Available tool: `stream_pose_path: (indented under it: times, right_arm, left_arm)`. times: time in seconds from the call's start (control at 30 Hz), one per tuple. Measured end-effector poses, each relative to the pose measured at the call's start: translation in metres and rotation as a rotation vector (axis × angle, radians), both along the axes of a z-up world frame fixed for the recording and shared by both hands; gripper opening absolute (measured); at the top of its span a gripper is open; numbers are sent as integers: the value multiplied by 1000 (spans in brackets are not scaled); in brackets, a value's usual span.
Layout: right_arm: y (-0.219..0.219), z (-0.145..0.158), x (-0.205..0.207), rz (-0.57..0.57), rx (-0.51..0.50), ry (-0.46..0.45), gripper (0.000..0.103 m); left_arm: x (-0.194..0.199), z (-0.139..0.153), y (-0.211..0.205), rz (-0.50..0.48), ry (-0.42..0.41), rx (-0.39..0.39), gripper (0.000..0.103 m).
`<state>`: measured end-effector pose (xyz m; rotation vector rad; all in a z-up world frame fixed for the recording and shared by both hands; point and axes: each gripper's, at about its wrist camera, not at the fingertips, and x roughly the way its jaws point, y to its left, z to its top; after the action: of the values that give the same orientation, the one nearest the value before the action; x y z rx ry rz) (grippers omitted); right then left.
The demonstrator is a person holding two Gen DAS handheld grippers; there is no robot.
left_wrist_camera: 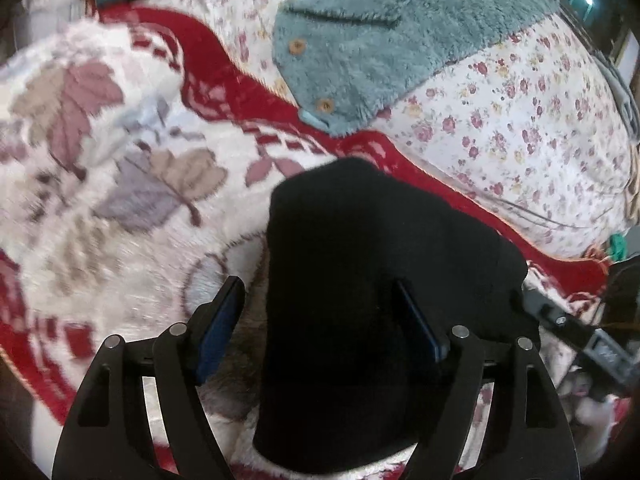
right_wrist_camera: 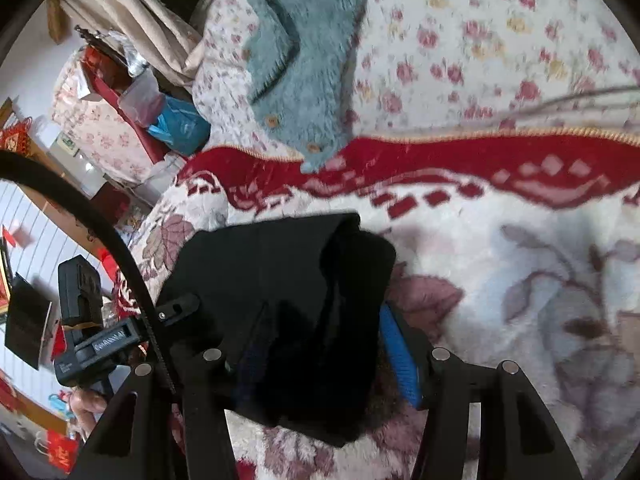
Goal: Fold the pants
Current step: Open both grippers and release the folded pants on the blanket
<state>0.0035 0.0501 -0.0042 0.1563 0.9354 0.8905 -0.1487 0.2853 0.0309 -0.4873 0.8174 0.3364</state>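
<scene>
The black pants [left_wrist_camera: 360, 280] lie folded into a compact bundle on a plush white and red blanket [left_wrist_camera: 120, 200]. My left gripper [left_wrist_camera: 320, 304] is open, its blue-padded fingers [left_wrist_camera: 218, 332] wide apart, with the bundle lying between them and over the right finger. In the right wrist view the same black pants [right_wrist_camera: 288, 300] lie between and over the fingers of my right gripper [right_wrist_camera: 320, 336], which is open; its right blue pad [right_wrist_camera: 400, 356] stands clear of the cloth. The other gripper's body [right_wrist_camera: 96, 340] shows at the left.
A fluffy teal cardigan [left_wrist_camera: 380, 40] with wooden buttons lies beyond the pants on a floral bedsheet [left_wrist_camera: 520, 128]. The bed's left edge, with bags [right_wrist_camera: 180, 124] and clutter on the floor beside it, shows in the right wrist view.
</scene>
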Motion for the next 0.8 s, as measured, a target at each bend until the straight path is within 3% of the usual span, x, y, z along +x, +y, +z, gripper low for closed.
stream_pose_path:
  times: [0.4, 0.8]
  right_arm:
    - [26, 42, -46, 31, -73, -185, 54]
    - [32, 50, -64, 39, -44, -239, 54]
  left_arm:
    - [-24, 40, -36, 59, -42, 161, 77]
    - [-41, 47, -58, 71, -53, 185, 77]
